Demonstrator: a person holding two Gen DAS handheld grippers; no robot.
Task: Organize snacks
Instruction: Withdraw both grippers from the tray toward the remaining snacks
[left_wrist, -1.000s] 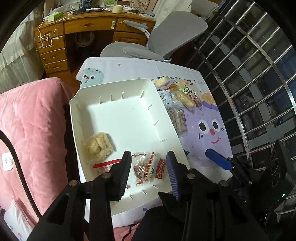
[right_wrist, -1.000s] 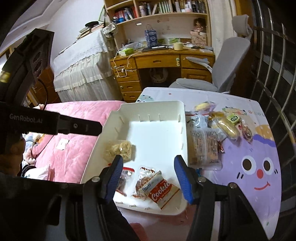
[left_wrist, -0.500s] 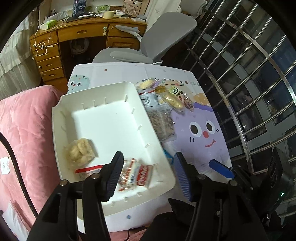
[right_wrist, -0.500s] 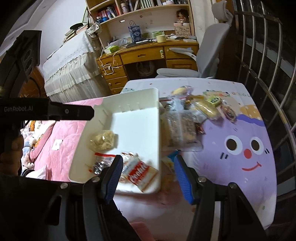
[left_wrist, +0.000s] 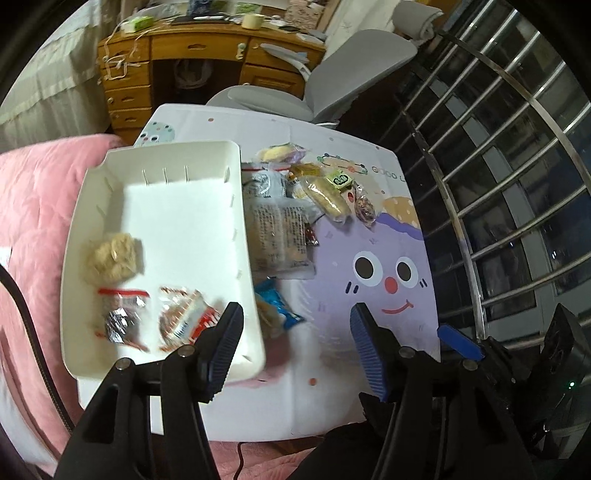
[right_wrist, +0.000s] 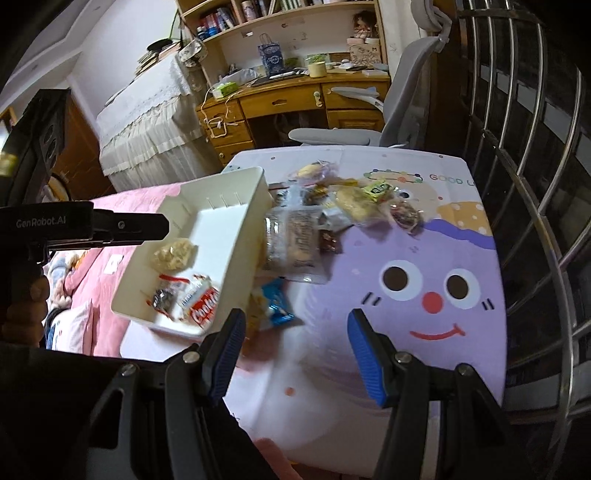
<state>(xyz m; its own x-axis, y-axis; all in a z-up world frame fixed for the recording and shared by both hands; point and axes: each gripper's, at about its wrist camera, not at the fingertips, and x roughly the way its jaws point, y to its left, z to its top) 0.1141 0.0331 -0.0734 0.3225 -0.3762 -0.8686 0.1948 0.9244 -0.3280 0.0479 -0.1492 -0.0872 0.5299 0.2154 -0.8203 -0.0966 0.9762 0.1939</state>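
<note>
A white tray (left_wrist: 170, 147) lies on the left of the table and holds a beige puffed snack (left_wrist: 112, 254), a red-strip zip bag (left_wrist: 122, 314) and a red cookie pack (left_wrist: 184, 317). To its right on the cartoon tablecloth (left_wrist: 384, 258) lie a blue packet (left_wrist: 279, 306), a large clear pack (left_wrist: 277, 229) and a yellow bread pack (left_wrist: 327, 194). My left gripper (left_wrist: 295, 314) hovers over the tray's near right corner, its jaws opening with nothing between them. My right gripper (right_wrist: 295, 317) stands open and empty above the cloth, just right of the blue packet (right_wrist: 275, 302).
A pink bed cover (left_wrist: 33, 206) borders the tray on the left. Metal window bars (left_wrist: 498, 166) run along the right edge of the table. A grey office chair (right_wrist: 399, 103) and a wooden desk (right_wrist: 288, 99) stand behind the table. A hand (right_wrist: 26, 306) holds the left gripper.
Both grippers have moved right, from above the tray's snacks toward the tablecloth. The left jaws have widened, leaving the cookie pack in the tray. The right jaws kept their width.
</note>
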